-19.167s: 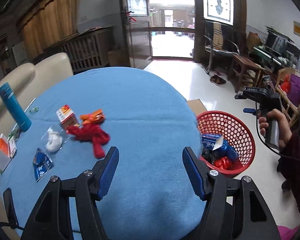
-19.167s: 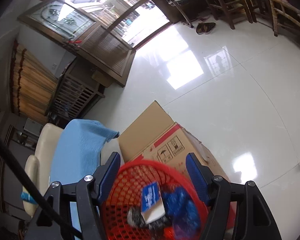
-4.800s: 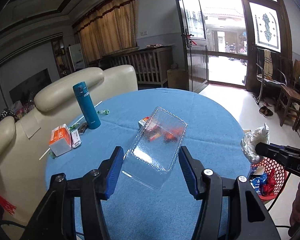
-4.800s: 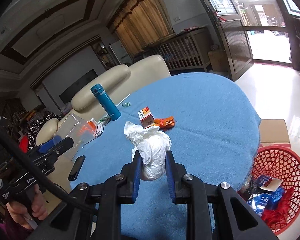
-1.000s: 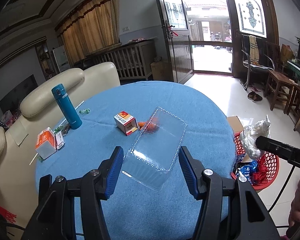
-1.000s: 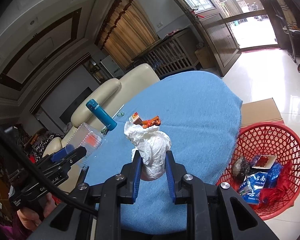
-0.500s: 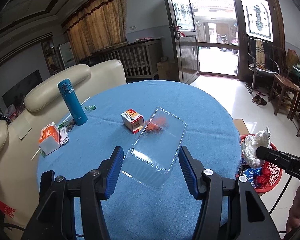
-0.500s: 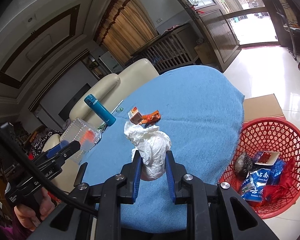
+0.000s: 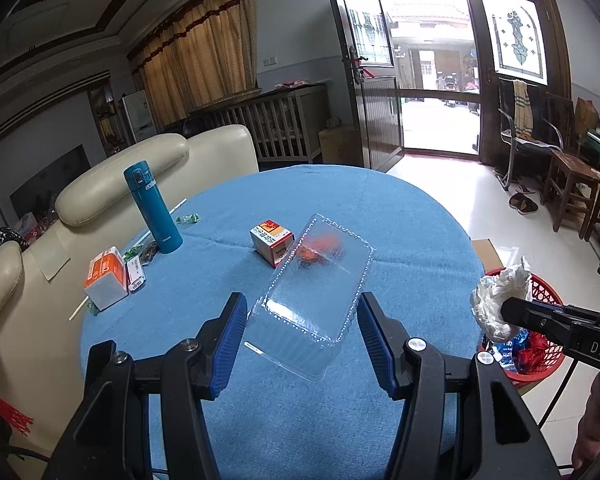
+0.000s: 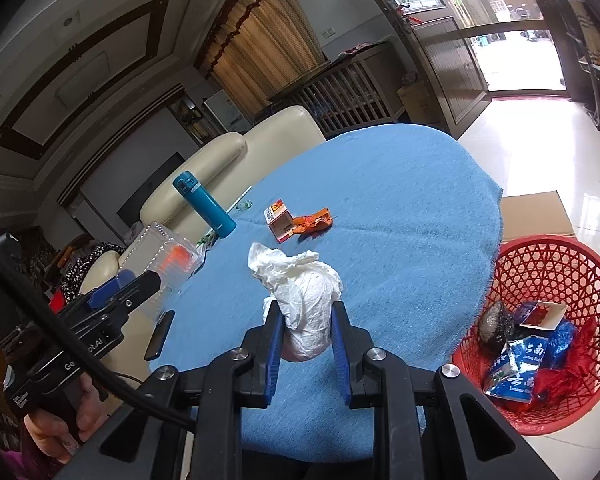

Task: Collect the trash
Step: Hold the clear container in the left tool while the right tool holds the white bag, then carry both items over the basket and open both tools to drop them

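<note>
My left gripper [image 9: 302,330] is shut on a clear plastic container [image 9: 312,292], held tilted above the blue round table [image 9: 380,208]. My right gripper [image 10: 306,330] is shut on a crumpled white wad [image 10: 304,300]. It hovers at the table's near right edge, beside a red basket [image 10: 540,264] on the floor. In the left wrist view the white wad [image 9: 498,300] hangs just in front of the red basket [image 9: 544,292]. The basket holds blue and red wrappers. A small red-and-white box [image 9: 271,240] and an orange wrapper [image 10: 312,220] lie mid-table.
A teal flask [image 9: 152,204] stands at the table's left, near an orange-white pack [image 9: 106,278] and small wrappers. A black phone [image 10: 160,334] lies at the near left edge. A cream sofa [image 9: 120,176] borders the table. Flat cardboard [image 10: 536,216] lies behind the basket.
The right gripper with the white wad has sunk a little in the left wrist view, closer to the basket. Both grips are unchanged.
</note>
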Motion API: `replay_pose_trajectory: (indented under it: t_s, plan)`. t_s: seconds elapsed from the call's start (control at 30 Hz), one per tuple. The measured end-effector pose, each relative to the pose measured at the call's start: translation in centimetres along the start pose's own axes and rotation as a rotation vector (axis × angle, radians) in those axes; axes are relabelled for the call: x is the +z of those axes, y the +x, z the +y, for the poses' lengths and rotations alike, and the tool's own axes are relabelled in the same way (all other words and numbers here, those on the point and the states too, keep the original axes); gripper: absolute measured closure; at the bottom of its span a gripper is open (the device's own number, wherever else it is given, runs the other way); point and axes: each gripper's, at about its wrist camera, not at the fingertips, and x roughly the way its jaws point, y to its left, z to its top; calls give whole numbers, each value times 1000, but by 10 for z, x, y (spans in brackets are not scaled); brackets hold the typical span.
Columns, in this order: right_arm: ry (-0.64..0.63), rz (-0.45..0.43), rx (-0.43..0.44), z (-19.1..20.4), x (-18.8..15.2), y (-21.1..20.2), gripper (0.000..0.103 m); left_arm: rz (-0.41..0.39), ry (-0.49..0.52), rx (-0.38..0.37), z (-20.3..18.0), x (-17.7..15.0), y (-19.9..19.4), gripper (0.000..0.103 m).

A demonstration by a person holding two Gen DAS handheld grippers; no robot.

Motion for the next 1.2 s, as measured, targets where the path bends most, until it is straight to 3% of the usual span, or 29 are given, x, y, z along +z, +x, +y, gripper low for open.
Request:
replay_pose_trajectory:
  t_s: [0.57,0.73,0.87,1.0,1.2]
  plan:
    - [40,-29,-8,-17,1,-12,78,6,86,-28,-27,5,5,44]
    - [55,-83,-59,-34,8,-30,78,10,155,-159,-54,16,11,44]
    - [122,-148,-129,-67,17,-53,78,32,217,-295,-89,29,22,44]
    - [179,-199,-228,-105,20,-76,78,44,257,-379,-124,42,33,44]
    - [331,-196,-324,-169,16,-91,77,164,289,-495,-171,42,61,43]
